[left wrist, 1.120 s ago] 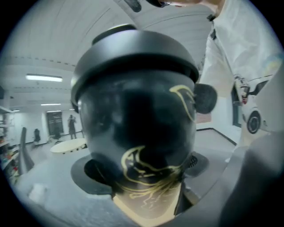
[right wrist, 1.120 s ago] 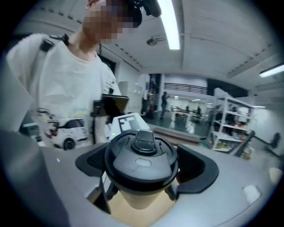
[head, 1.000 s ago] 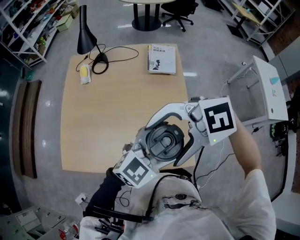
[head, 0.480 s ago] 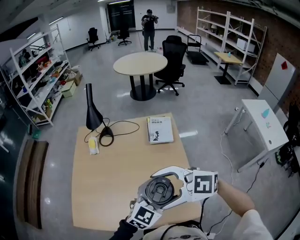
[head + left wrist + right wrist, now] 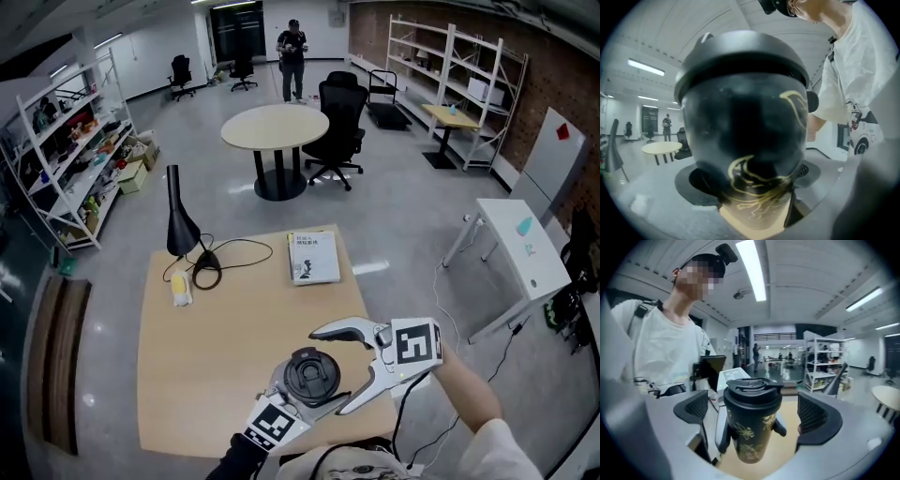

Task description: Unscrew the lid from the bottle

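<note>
The wooden bench (image 5: 216, 347) is big and mostly bare. The person stands at its near edge and holds the things up in the air over that edge.

The right tongs (image 5: 753, 412) are opening wide right now. Their two pads stand away from the bottle (image 5: 749, 432), one on each side, and touch nothing. So they have let go.

The left tongs (image 5: 752, 180) are clenched on the lower part of the bottle and hold it up, a little tilted.

The bottle is black with gold flowers on it. The lid (image 5: 752, 386) sits on top of it, between the open right pads.

I think the job is not done yet, because the lid is not off. The right tongs most likely need to grab the lid again and give it another turn. I cannot tell how loose it is.
</note>
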